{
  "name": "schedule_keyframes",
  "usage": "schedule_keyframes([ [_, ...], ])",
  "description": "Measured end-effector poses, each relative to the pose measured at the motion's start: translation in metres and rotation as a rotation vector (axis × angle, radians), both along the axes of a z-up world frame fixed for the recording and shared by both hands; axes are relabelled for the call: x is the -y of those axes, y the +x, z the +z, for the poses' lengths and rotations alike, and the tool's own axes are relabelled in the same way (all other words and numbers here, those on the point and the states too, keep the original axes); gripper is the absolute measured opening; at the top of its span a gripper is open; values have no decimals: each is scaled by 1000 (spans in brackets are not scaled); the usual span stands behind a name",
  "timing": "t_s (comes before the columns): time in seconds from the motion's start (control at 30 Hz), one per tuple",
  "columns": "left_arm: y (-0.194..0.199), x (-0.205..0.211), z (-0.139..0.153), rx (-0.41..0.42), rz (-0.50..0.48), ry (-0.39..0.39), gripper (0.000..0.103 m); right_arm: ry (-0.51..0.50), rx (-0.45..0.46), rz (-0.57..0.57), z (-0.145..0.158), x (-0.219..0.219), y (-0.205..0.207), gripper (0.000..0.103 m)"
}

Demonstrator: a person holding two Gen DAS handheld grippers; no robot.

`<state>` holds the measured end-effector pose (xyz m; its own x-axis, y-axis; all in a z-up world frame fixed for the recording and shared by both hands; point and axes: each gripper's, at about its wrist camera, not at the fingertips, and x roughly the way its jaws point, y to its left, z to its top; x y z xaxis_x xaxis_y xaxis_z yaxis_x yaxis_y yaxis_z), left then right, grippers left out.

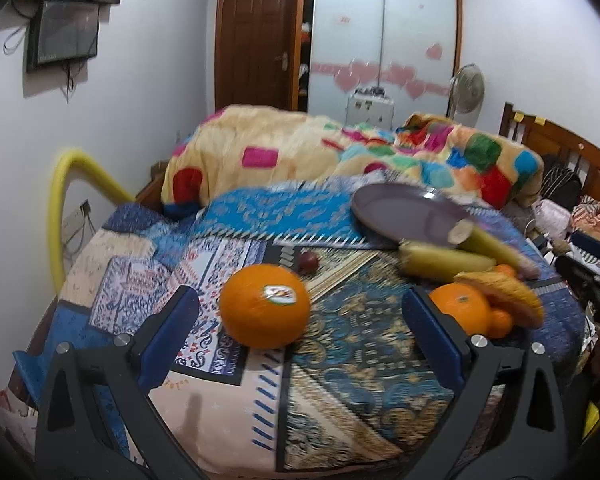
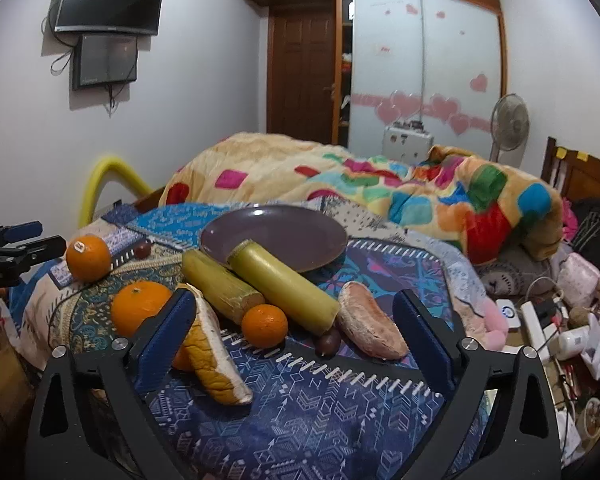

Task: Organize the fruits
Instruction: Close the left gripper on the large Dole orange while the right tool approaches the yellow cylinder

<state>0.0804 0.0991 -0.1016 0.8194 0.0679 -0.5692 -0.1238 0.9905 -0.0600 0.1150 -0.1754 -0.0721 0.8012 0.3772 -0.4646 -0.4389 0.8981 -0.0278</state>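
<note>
A purple plate (image 2: 276,236) lies on the patterned bedspread, also in the left wrist view (image 1: 400,210). Two sugarcane pieces (image 2: 284,284) lean on its near rim. A stickered orange (image 1: 265,306) sits between the fingers of my open left gripper (image 1: 300,304); it also shows in the right wrist view (image 2: 88,258). A second orange (image 2: 138,306), a small orange (image 2: 265,326), two pomelo wedges (image 2: 216,356) (image 2: 370,326) and a dark chestnut (image 2: 327,342) lie ahead of my open, empty right gripper (image 2: 296,312). The left gripper (image 2: 16,246) shows at the far left.
A colourful quilt (image 2: 380,184) is heaped behind the plate. Another small dark fruit (image 1: 308,262) lies beyond the stickered orange. A yellow tube (image 1: 60,208) arcs at the left bed edge. Clutter, cables and bags (image 2: 560,312) fill the right side. A fan (image 2: 510,122) stands by the wardrobe.
</note>
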Motion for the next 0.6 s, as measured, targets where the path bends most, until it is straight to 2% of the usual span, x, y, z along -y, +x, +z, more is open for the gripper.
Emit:
schedule_keyframes([
  [0.23,32,-20,-27,-113,0,-20,95,-43,-61,58,-8,-8,27,91],
  [0.37,43,-25,-35,-149,-6,-36,90,-61,-111,100,-13,-12,46,81],
  [0.6,56,-25,-43,-184,-11,-19,87,-91,-180,164,-20,-18,76,74],
])
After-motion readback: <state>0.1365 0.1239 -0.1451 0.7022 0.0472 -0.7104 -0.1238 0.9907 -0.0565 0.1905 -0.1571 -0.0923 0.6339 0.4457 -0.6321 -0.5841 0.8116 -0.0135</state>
